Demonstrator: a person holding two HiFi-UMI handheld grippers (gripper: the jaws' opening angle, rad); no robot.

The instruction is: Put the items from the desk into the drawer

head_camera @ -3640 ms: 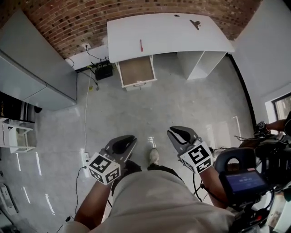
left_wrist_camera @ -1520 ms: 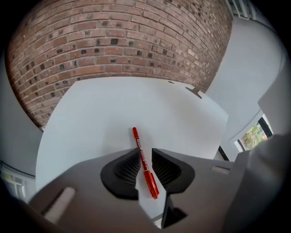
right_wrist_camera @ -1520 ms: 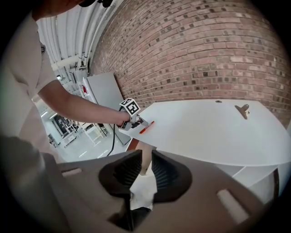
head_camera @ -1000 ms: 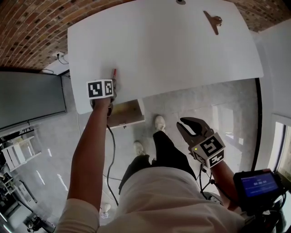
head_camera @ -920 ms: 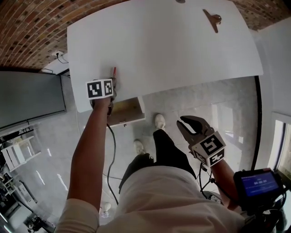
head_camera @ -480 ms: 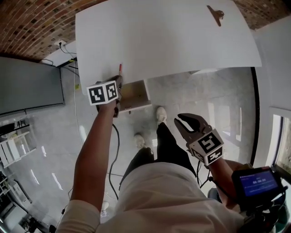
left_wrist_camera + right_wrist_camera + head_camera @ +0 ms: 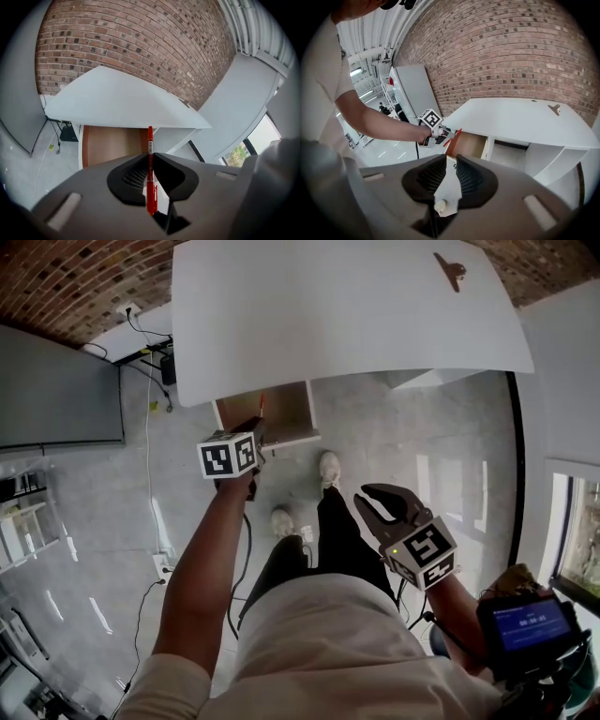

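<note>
**Trainee:** Which relation does the coming move turn on?

**Operator:** Pen to drawer. In the left gripper view, my left gripper [image 7: 150,158] is clamped tight on a red pen [image 7: 150,140]. The pen's long axis runs along the seam between the two jaws. Its tip points forward at the open drawer [image 7: 110,146], which lies ahead and below. In the head view, this gripper hangs at the drawer's front edge with the pen tip over the brown bottom. I judge that the tip needs to travel a little further forward and down before I let go.

**Trainee:** And the other arm?

**Operator:** My right gripper [image 7: 451,164] is held low and well apart from the drawer, so the left is the nearer. Its jaws stand slightly apart with nothing between them.

**Trainee:** What about materials and shapes?

**Operator:** The pen is a slim, smooth plastic barrel with a pale printed label near the front end. It would probably roll on a flat bottom. The drawer is a shallow box with a matt brown floor and white walls, hung under the left end of the desk [image 7: 347,315]. The desk has a plain white top with rounded corners. A small dark clip [image 7: 450,268] lies at its far right corner, not yet collected. Behind the desk is a rough brick wall [image 7: 140,51], and below it a glossy grey floor [image 7: 375,437].
</note>
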